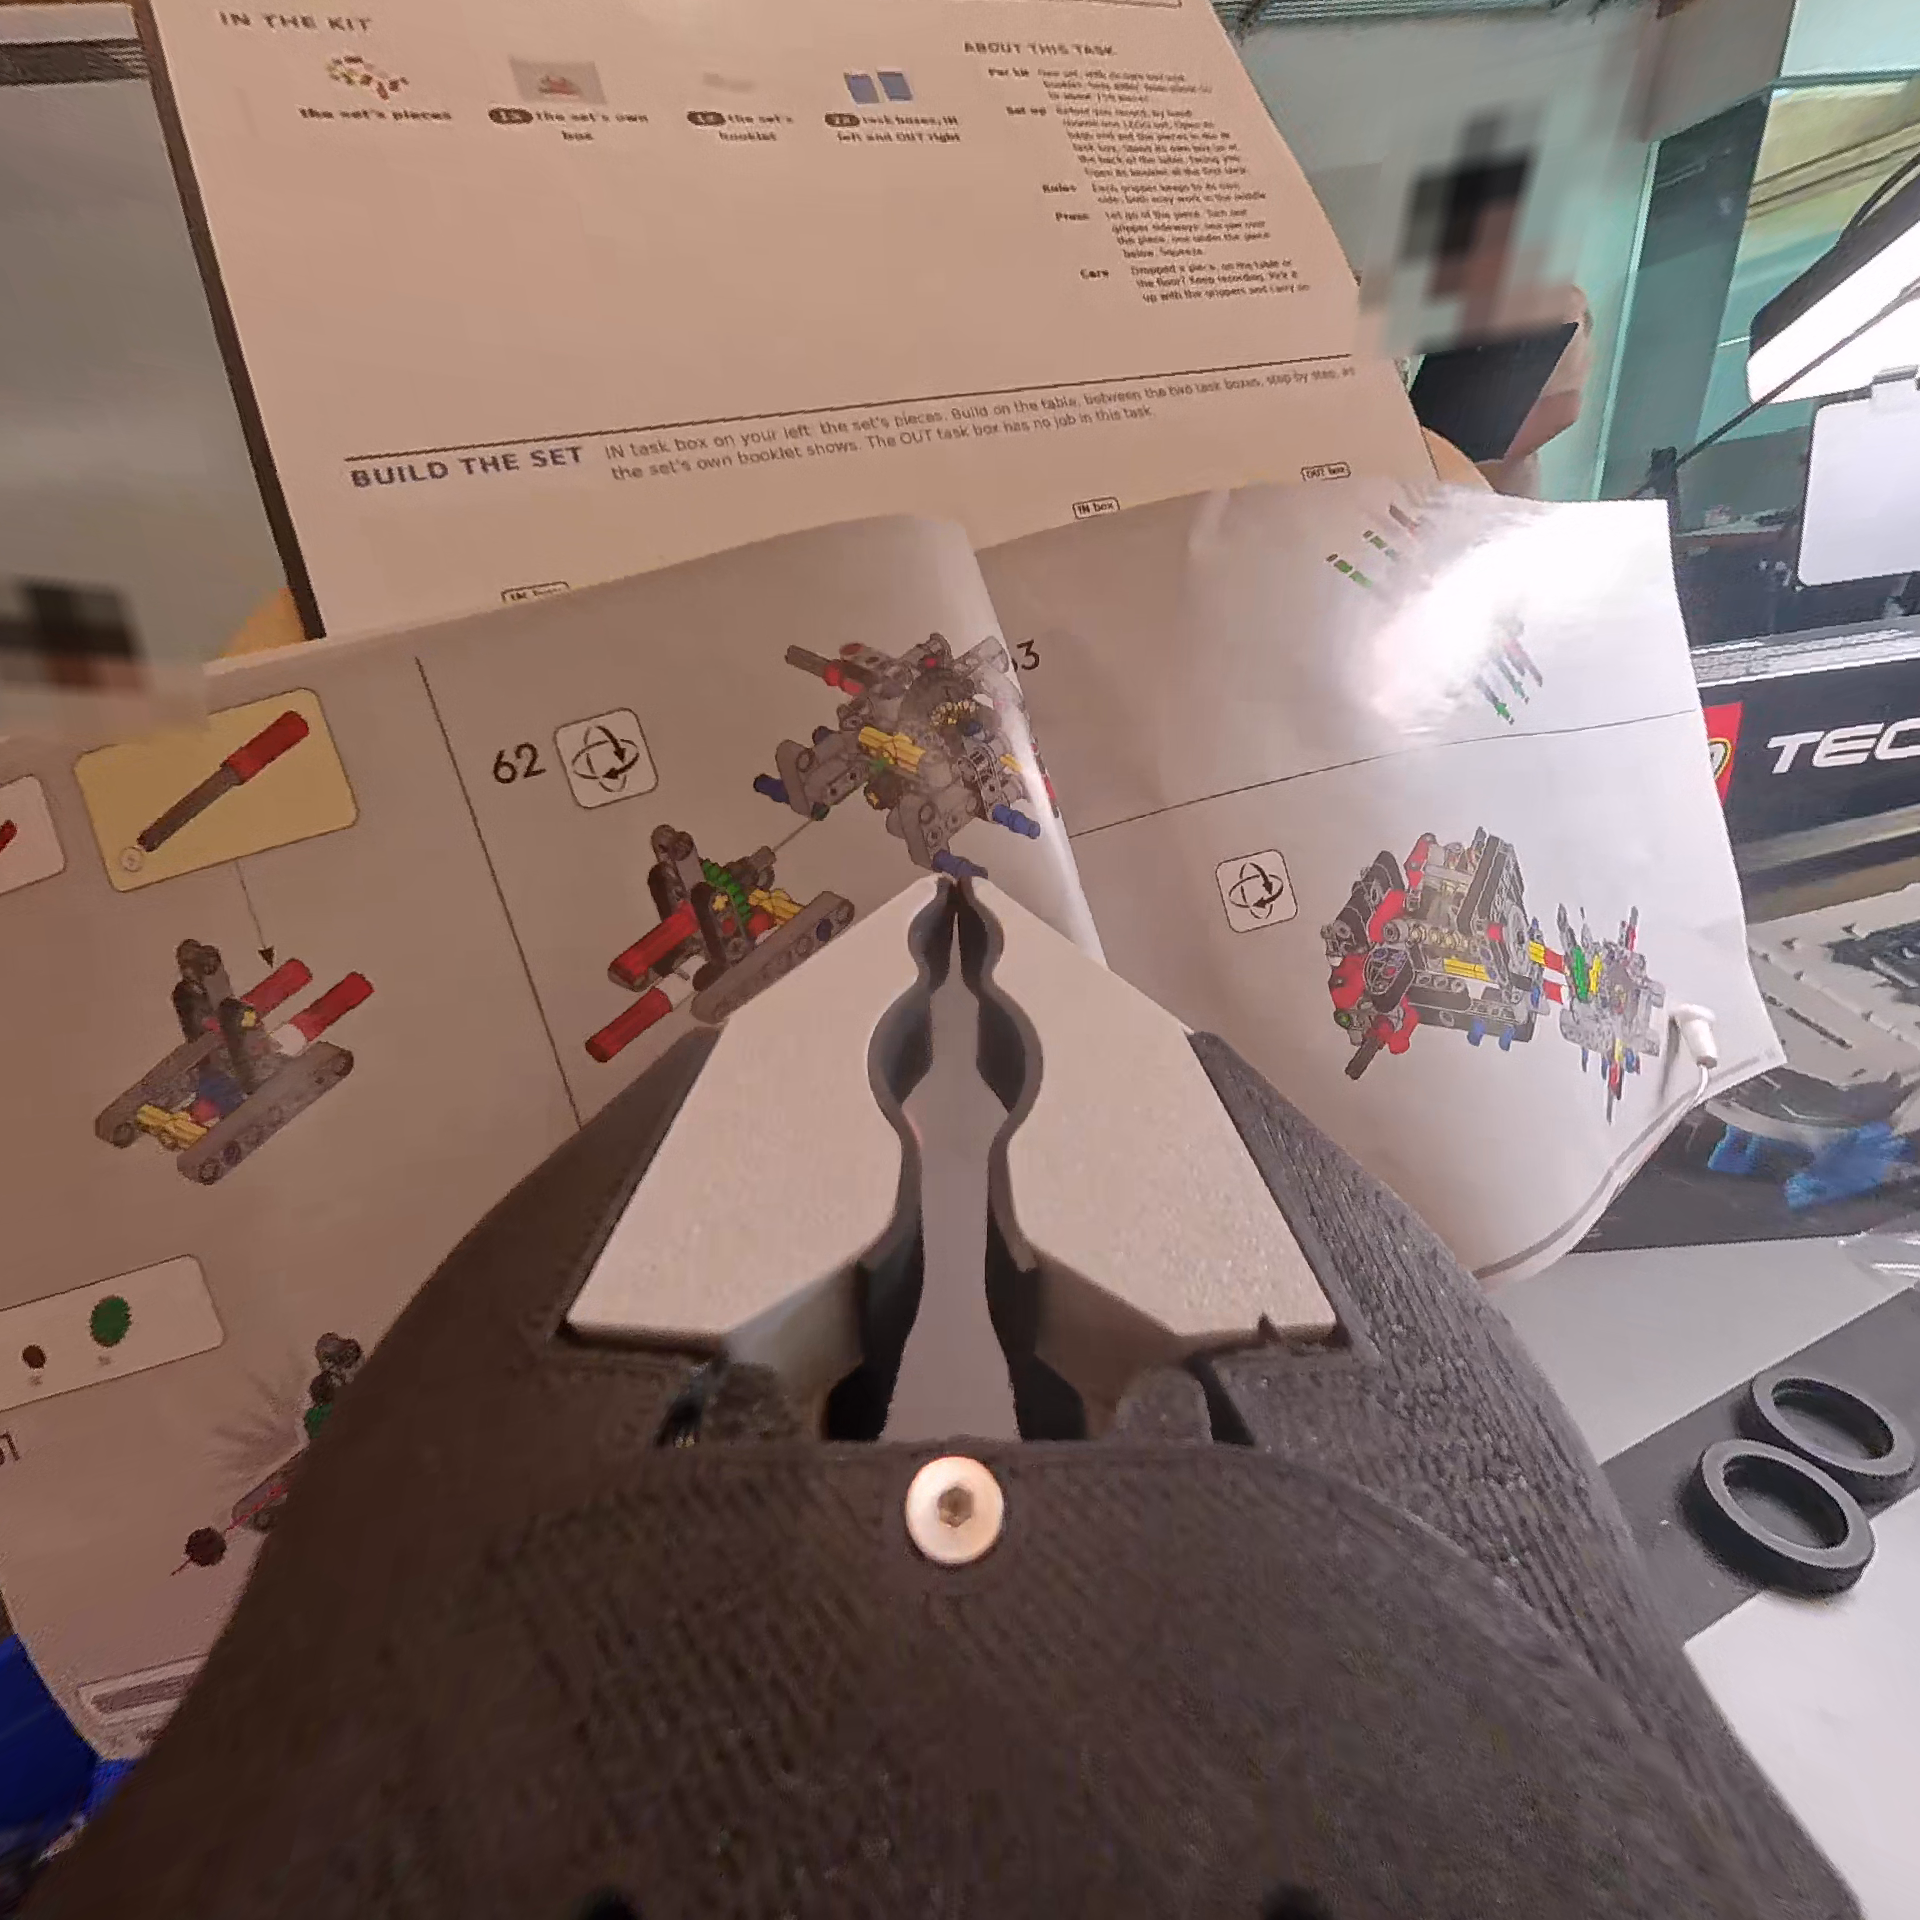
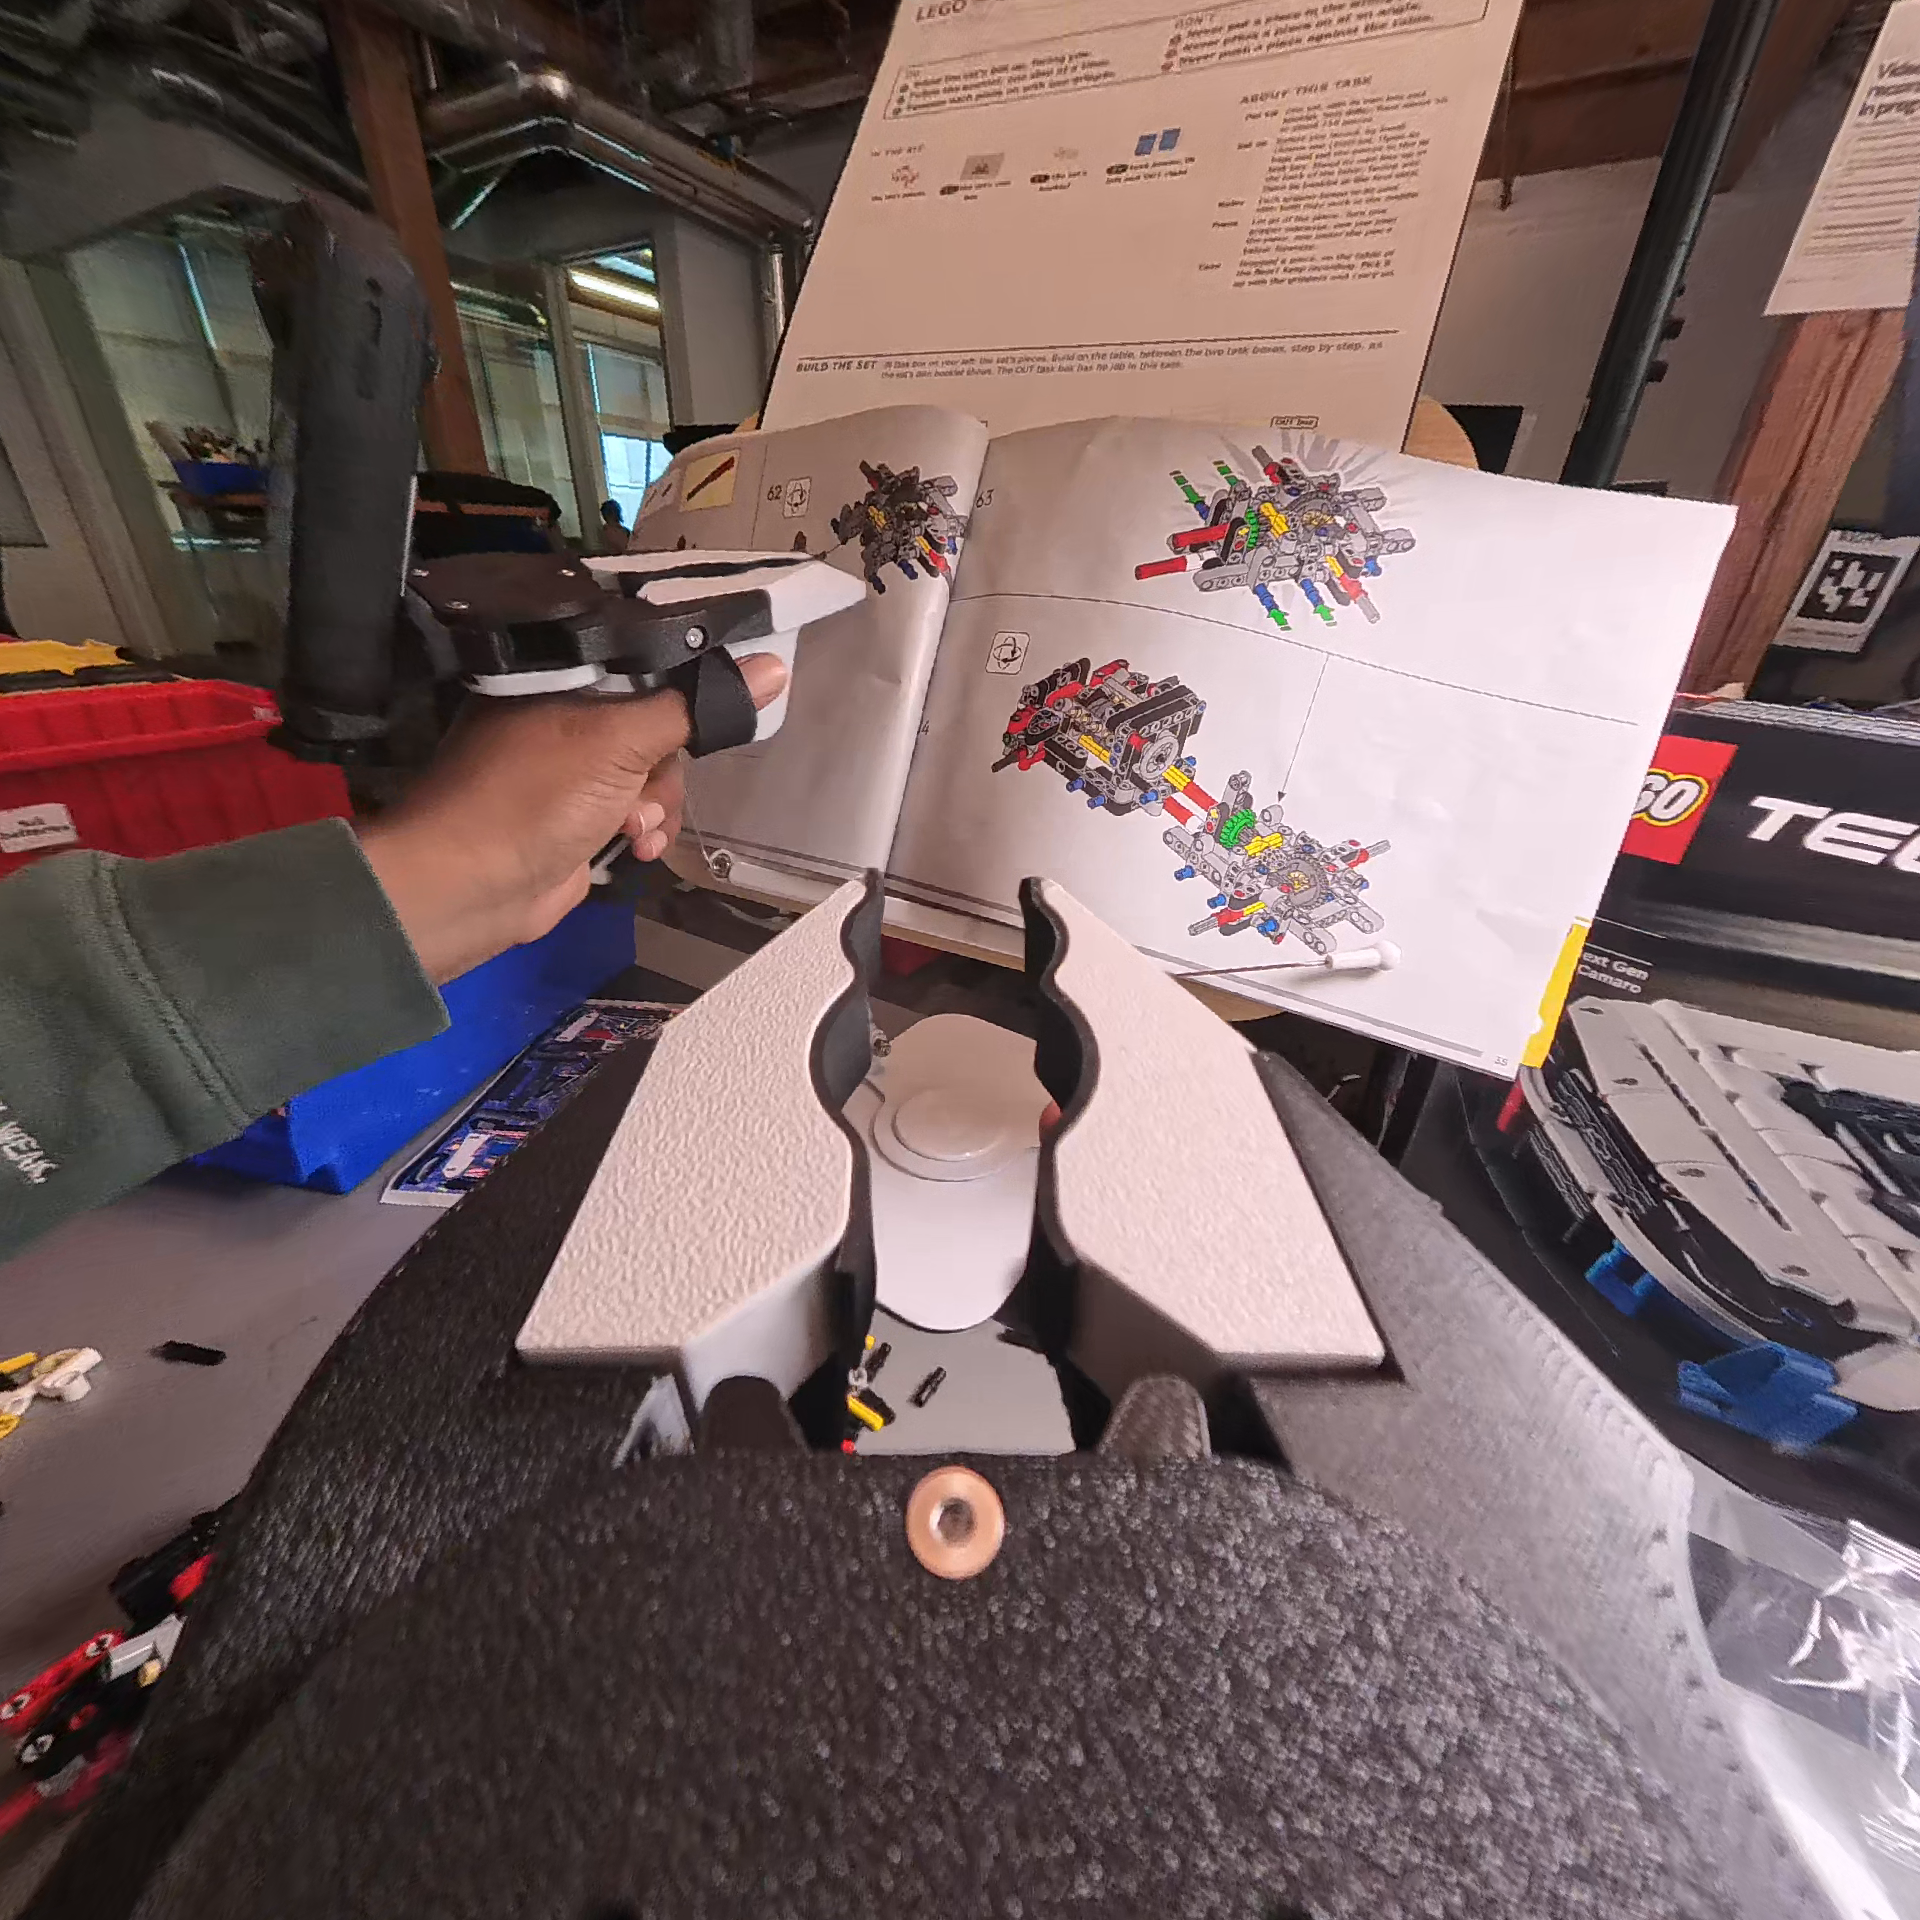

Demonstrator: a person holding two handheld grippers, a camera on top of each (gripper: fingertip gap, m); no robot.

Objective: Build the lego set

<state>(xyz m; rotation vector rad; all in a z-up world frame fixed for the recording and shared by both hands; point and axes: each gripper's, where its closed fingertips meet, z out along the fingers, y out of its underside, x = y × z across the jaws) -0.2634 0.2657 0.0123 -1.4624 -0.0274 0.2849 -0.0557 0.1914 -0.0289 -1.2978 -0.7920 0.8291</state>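
The open instruction booklet (image 2: 1299,727) stands on a stand at the back of the table, and it also shows in the left wrist view (image 1: 727,790). My left gripper (image 1: 954,883) is shut, with its tips up against the booklet's left page near the inner edge. I cannot tell whether paper is pinched between the pads. The right wrist view shows this gripper (image 2: 847,584) held by a hand, pointing at that page. My right gripper (image 2: 951,894) is open and empty, low in front of the booklet stand's white base (image 2: 945,1132).
A printed board (image 2: 1143,208) stands behind the booklet. The set's black box (image 2: 1787,821) is at the right, with a blue box (image 2: 499,1029) and a red bin (image 2: 156,758) at the left. Two black tyres (image 1: 1787,1496) and loose pieces (image 2: 62,1371) lie on the table. Across from one pair of fingers to the other is roughly 25 centimeters.
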